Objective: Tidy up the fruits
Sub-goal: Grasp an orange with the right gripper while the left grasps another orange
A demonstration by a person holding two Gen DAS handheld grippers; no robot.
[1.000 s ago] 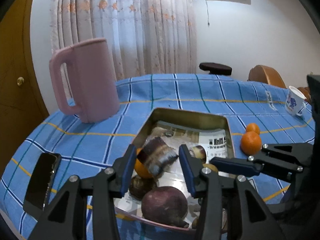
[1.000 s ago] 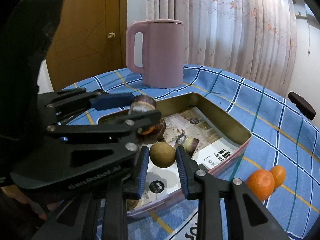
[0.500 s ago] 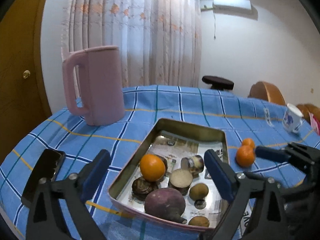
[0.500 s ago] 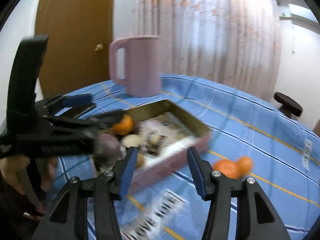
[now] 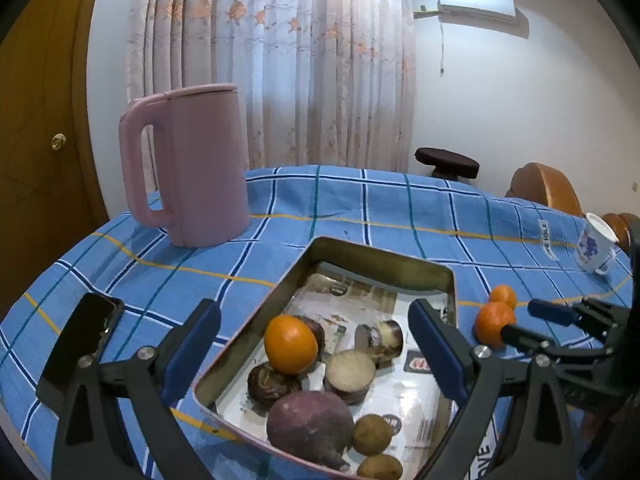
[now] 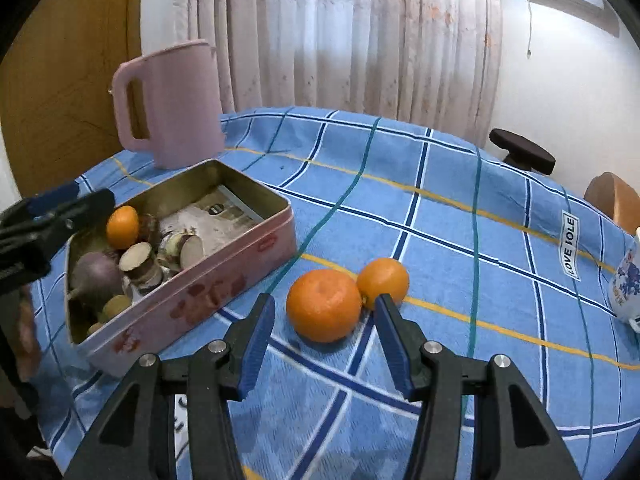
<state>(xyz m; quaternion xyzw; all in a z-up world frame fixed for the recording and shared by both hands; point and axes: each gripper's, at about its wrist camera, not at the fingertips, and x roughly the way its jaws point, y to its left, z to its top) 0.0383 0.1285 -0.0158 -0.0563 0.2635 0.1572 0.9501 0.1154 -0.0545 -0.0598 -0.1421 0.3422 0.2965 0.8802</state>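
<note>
Blue checked tabletop (image 6: 460,216), round, curtain behind, pink jug (image 6: 170,108) at its far left. Item one: pink tin (image 6: 224,280) on the left, holding one orange (image 5: 290,344), a purple root (image 5: 310,426), cut pieces and small brown fruits. Item two: large orange (image 6: 324,305), loose on the cloth just right of the tin, touching a smaller orange (image 6: 383,282) on its far right side. Your right tool (image 6: 324,344) is part open and empty; it points straight at the large orange, which lies just beyond the fingertips, centred in the gap with little to spare. Round fruit, no long axis to match. Your left tool (image 5: 316,354) is spread wide, empty, hovering over the tin; the right is plainly the nearer one. Room: open cloth on the near side and to the right; the tin wall stands close on the left, and the smaller orange crowds your right finger (image 6: 394,344) and will likely be nudged. White cup (image 6: 628,284) sits well apart at far right.
</note>
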